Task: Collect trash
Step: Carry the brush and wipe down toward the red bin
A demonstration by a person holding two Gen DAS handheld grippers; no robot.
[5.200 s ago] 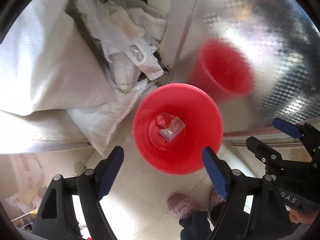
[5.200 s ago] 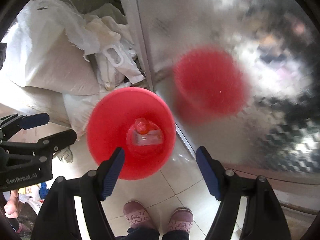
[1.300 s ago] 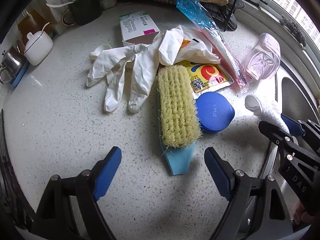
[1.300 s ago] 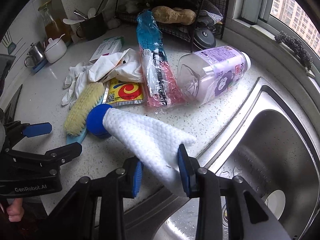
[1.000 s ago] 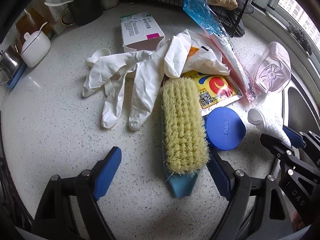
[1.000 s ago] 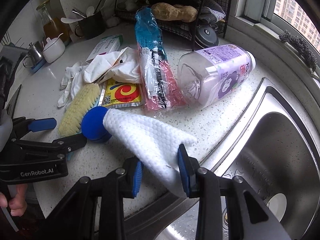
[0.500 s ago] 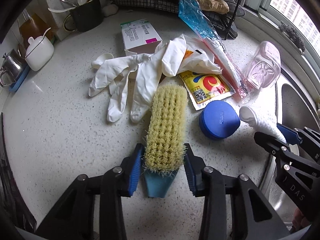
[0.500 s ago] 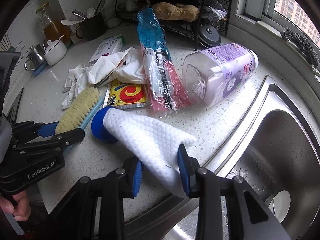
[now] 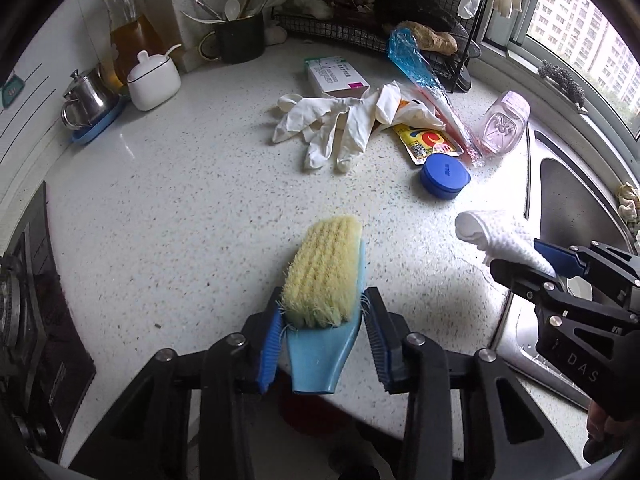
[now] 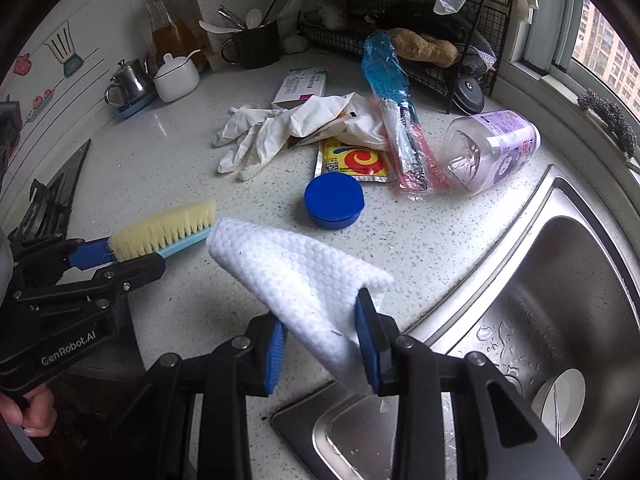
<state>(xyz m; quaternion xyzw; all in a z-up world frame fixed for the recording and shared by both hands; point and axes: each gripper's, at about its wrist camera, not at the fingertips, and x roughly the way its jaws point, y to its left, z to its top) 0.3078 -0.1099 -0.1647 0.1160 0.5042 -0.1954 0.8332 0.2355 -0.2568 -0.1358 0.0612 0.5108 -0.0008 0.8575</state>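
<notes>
Brush (image 9: 322, 276) up in the left gripper (image 9: 324, 332), its blue fingers (image 9: 269, 340) pinching the pale blue base at the handle end, yellow bristles facing up, the whole thing lifted clear of the speckled worktop (image 9: 180, 208). The tip of the handle is hidden between the gripper's arms. Over on the right, the right gripper (image 10: 322, 344) has its fingers (image 10: 368, 340) clamped on a folded white cloth (image 10: 296, 272), which juts forward and hides a patch of worktop beneath; the cloth's lower end is lost behind the fingers. Farther back sits the loose pile: a round blue lid (image 10: 334, 200) nearest, then a yellow sachet (image 10: 354, 162) half buried under white gloves (image 10: 256, 136), a long blue and pink plastic wrapper (image 10: 394, 120) lying over its right edge, and a clear lilac bottle (image 10: 492, 148) on its side near the sink (image 10: 560, 280). A small white carton (image 9: 336, 76) lies just behind the gloves, its print too small to read. Far right, the sink is cut off by the picture edge, with a white dish (image 10: 568, 400) only partly showing at its bottom. A hand (image 10: 28, 412) on the left gripper's grip is barely in the corner.
</notes>
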